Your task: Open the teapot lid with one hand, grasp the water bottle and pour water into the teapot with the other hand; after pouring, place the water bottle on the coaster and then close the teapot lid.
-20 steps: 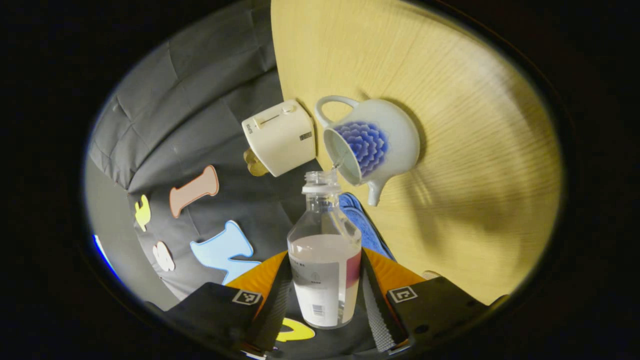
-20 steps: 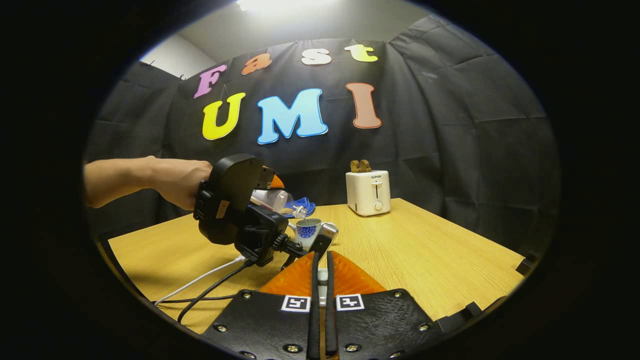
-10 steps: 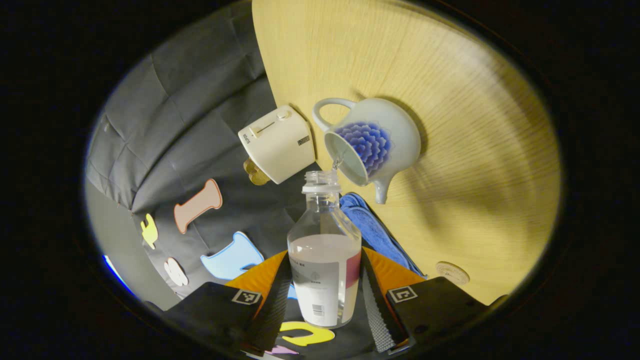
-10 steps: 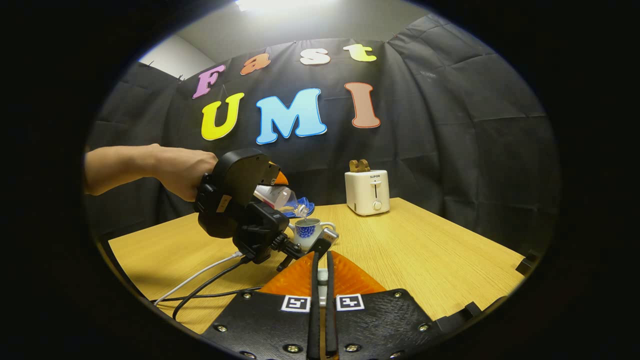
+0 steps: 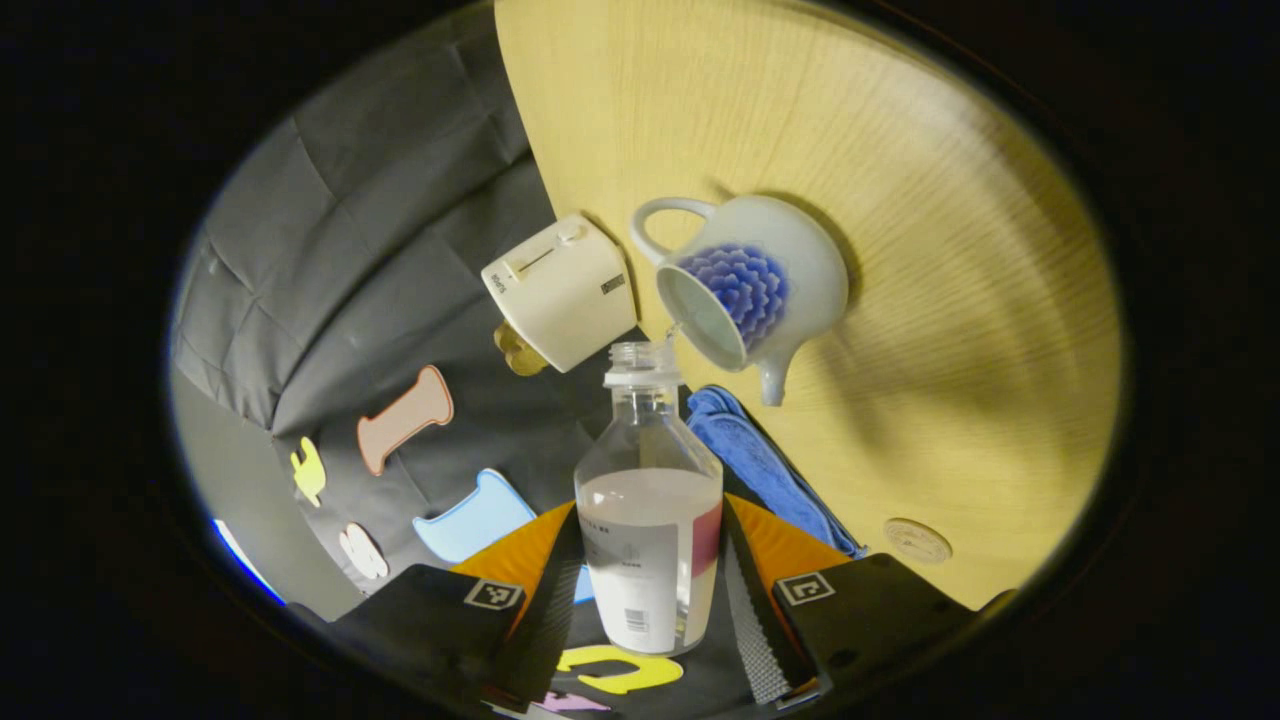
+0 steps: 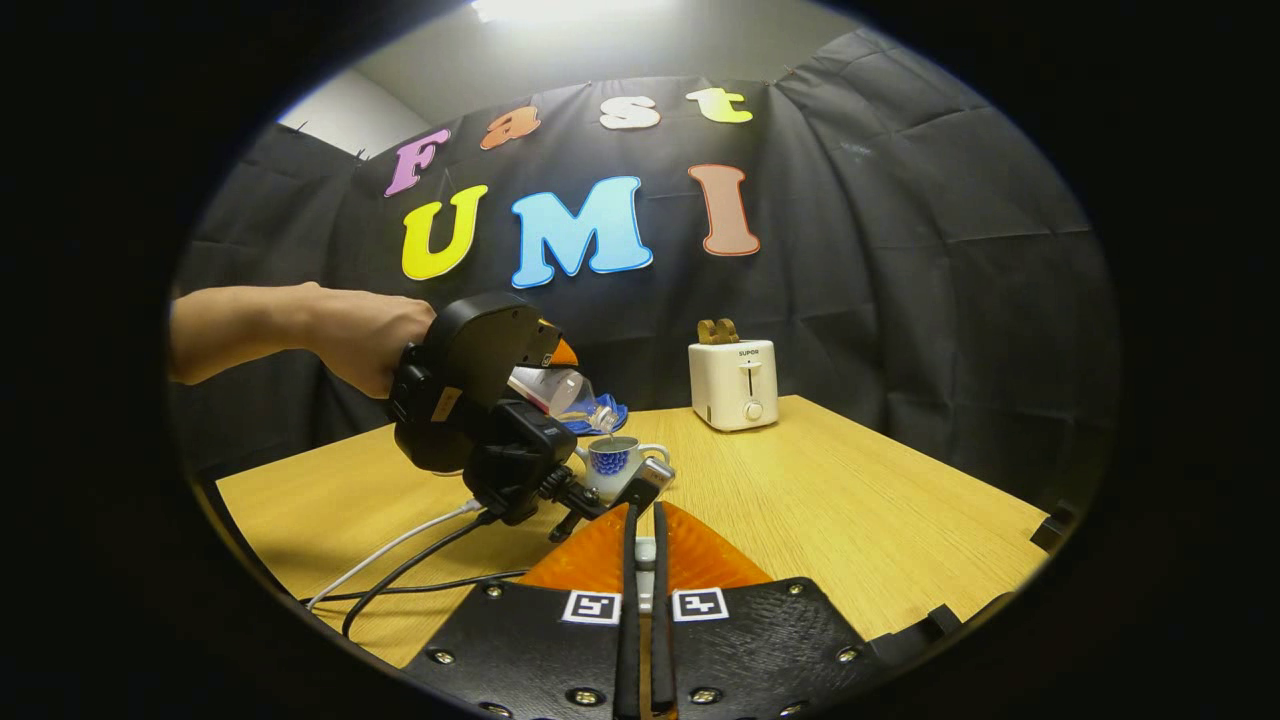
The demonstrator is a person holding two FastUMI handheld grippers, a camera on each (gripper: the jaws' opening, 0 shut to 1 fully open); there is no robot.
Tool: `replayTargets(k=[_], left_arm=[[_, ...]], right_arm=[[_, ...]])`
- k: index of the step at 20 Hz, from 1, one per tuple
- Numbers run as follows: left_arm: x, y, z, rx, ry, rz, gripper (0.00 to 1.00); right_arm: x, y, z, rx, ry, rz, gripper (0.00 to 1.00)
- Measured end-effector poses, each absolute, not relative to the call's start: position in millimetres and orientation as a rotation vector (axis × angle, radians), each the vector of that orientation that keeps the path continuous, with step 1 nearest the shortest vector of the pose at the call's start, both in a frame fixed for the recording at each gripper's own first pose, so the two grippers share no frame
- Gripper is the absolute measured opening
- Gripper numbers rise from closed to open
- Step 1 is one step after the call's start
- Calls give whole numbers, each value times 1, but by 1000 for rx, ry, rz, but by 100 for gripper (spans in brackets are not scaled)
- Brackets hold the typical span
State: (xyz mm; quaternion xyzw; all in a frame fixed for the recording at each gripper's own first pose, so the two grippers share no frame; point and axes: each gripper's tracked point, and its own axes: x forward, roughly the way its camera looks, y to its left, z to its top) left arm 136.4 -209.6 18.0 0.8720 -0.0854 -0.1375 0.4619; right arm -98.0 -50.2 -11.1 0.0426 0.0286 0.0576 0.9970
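Gripping the clear water bottle (image 5: 648,440) around its labelled lower half, the left tool (image 5: 650,520) has both fingers pressed against the bottle's sides. The paper label carries a barcode and some small print too fine to make out, and liquid fills roughly the lower part of the bottle. The bottle is uncapped and its open mouth sits just beside the rim of the white teapot (image 5: 800,270), which has a blue flower pattern on its side and stands on the wooden bench (image 5: 950,300) with no lid on its opening; a thin thread of water (image 5: 675,330) runs from the mouth into the pot. A white toaster (image 5: 560,290) with a brown slice (image 5: 515,350) in its slot stands near the teapot's handle; it bears a short printed word on its front and a small sticker on its side. A blue cloth (image 5: 760,460) lies on the bench beyond the bottle, and a round coaster (image 5: 917,540) lies bare, apart from the teapot. In the right gripper view, a hand (image 6: 365,340) tips the left tool over the teapot, with cables (image 6: 400,560) trailing from it across the bench. The right tool (image 6: 645,520) hovers above the bench short of the teapot, its fingers nearly together with only a narrow slit between them; a small pale piece (image 6: 646,552) is pinched in that slit, too little of it showing to name.
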Motion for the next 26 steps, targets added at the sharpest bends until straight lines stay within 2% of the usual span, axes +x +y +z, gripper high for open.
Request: replayTargets(k=[7,8,9,15,26], left_arm=[[142,-205,6,1956,-168,-381,84],[143,-202,5,1924,-160,-389,70],[143,-203,0,1877,-148,-411,84],[136,-198,-10,1607,-135,-428,84],[108,-131,28,925,-92,-382,84]], right_arm=[[-97,-51,-11,92,60,115,5],[-98,-50,-11,93,61,116,5],[-97,-50,-11,95,61,117,5],[-103,-50,1,99,24,122,5],[-94,-28,17,54,-7,169,5]])
